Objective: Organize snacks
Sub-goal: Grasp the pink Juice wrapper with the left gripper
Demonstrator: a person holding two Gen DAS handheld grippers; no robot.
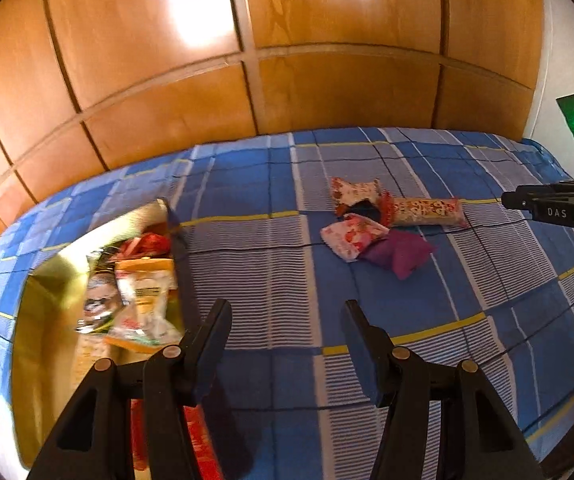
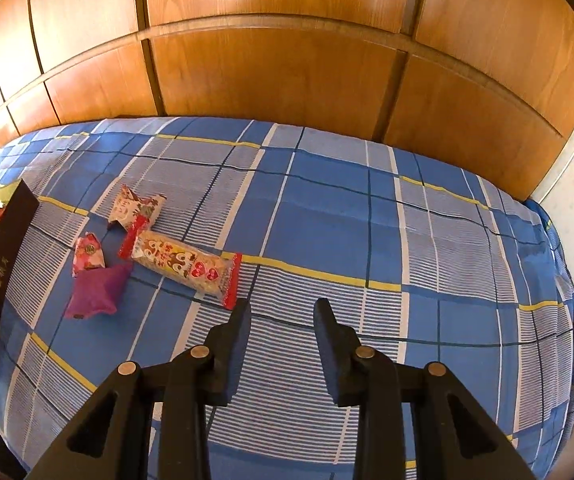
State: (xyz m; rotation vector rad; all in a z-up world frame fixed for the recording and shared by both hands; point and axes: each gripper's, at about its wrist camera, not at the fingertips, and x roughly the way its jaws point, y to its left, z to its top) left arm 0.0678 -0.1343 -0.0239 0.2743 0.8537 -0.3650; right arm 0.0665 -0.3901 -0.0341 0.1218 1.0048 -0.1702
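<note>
At far left my box (image 1: 47, 272) sits on the checked bedspread (image 1: 271, 280), gold inside and already holding several packets. My left gripper (image 1: 287, 336) hovers just beside its dark right wall, fingers apart with nothing between them. Next along, near the middle of the bed, lies the loose cluster: a patterned packet (image 2: 137, 208), a small pink packet (image 2: 89, 256), a purple pouch (image 2: 97, 292) and the long snack bar (image 2: 185, 266). My right gripper (image 2: 281, 328) hangs just short of the bar's nearer red end, fingers narrowly apart and empty.

I judge the bar is my next pick. Its long axis runs diagonally in the right wrist view, from upper left by the patterned packet down to lower right, near end pointing at my fingers. To take it well I should open wider, turn so the fingers straddle its short width near the middle, and press lightly, since the wrapper looks crinkly and slippery
</note>
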